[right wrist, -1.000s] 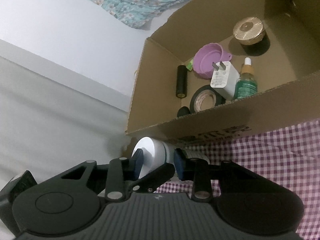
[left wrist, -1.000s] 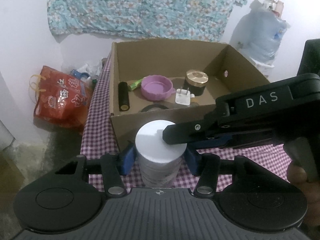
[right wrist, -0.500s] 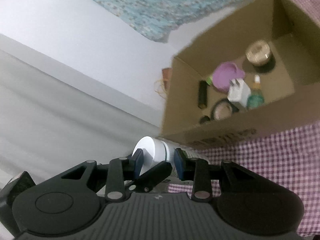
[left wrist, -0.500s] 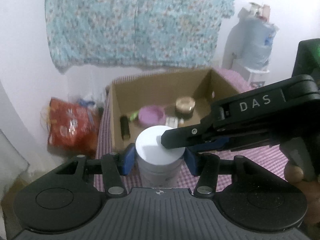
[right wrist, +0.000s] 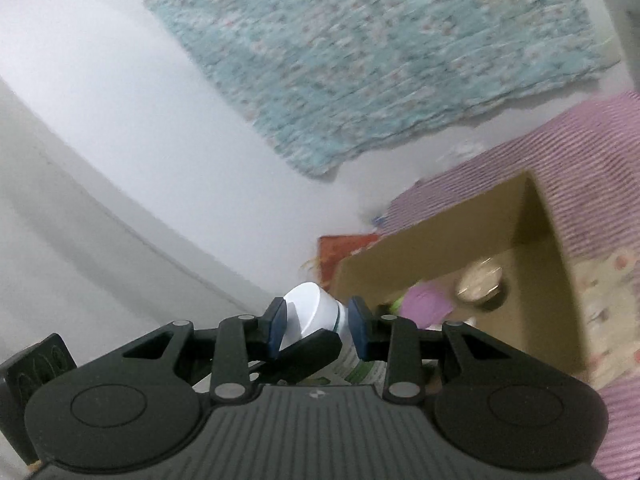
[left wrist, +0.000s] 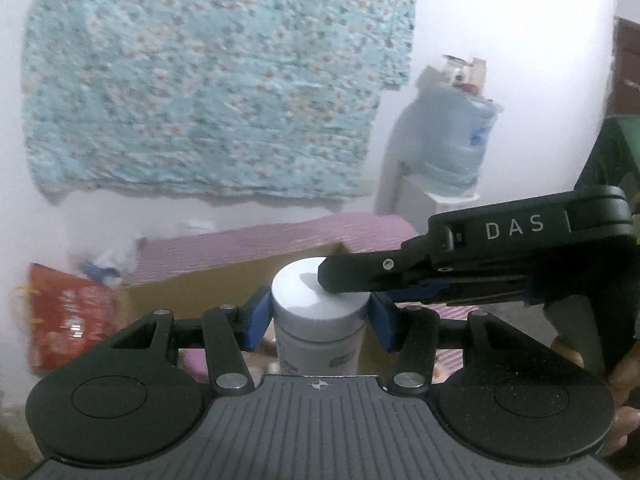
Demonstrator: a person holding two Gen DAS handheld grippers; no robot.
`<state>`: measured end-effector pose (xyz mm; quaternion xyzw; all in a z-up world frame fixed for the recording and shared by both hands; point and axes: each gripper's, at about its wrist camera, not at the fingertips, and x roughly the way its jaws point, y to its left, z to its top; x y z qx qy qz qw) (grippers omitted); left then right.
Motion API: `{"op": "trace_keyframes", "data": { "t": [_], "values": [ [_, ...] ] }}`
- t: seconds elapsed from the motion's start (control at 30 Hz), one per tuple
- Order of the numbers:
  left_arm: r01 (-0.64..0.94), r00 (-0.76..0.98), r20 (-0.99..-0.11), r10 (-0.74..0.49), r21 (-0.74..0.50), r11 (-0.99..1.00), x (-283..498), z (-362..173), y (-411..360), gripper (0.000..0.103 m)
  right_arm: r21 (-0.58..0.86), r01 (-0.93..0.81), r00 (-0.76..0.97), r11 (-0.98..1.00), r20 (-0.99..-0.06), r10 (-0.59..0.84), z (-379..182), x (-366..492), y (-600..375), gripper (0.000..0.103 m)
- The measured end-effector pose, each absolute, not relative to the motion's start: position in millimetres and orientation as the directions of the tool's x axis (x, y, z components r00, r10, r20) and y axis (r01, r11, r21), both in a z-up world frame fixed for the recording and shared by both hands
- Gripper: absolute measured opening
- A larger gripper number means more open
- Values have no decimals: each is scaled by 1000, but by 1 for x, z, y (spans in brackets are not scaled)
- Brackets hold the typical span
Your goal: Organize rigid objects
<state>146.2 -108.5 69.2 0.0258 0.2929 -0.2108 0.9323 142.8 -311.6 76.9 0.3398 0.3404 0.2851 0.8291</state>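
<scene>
A white bottle with a white cap (left wrist: 318, 320) and green print on its label is held by both grippers, lifted above the table. My left gripper (left wrist: 318, 316) is shut on its cap from both sides. My right gripper (right wrist: 316, 326) is shut on the same bottle (right wrist: 310, 312), and its black finger crosses over the cap in the left wrist view. The open cardboard box (right wrist: 460, 248) lies beyond and to the right, with a purple cup (right wrist: 426, 304) and a gold-lidded jar (right wrist: 480, 284) inside. The frames are blurred.
A purple checked cloth (right wrist: 580, 148) covers the table under the box. A flowered blue cloth (left wrist: 208, 80) hangs on the white wall. A red bag (left wrist: 68, 316) lies at the left and a big water bottle (left wrist: 452, 136) stands at the right.
Both grippers have lifted the white bottle up from the table in front of the box. The box has dropped lower in both views and the wall fills more of them.
</scene>
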Motion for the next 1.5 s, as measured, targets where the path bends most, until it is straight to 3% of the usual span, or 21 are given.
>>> {"op": "trace_keyframes", "data": {
  "t": [0.4,0.6,0.87,1.03,1.23,1.5],
  "values": [
    [465,580,-694,-425,-146,873,207,-13,-146,52,727,-97,600,680,-503,622,-14,204,-351,36],
    [467,537,-730,-423,-160,869,207,-29,-143,54,682,-115,592,722,-537,601,-36,198,-354,36],
    [436,567,-713,-414,-167,885,191,-9,-128,100,642,-131,640,756,-527,559,-16,179,-357,40],
    [407,628,-674,-390,-142,902,167,20,-109,103,649,-133,714,749,-462,527,12,144,-362,54],
    [306,710,-669,-220,12,952,125,48,-99,103,619,-114,779,777,-430,457,41,95,-353,71],
    [266,770,-623,-138,116,957,89,65,-106,103,542,-86,816,836,-444,371,68,58,-333,78]
  ]
}}
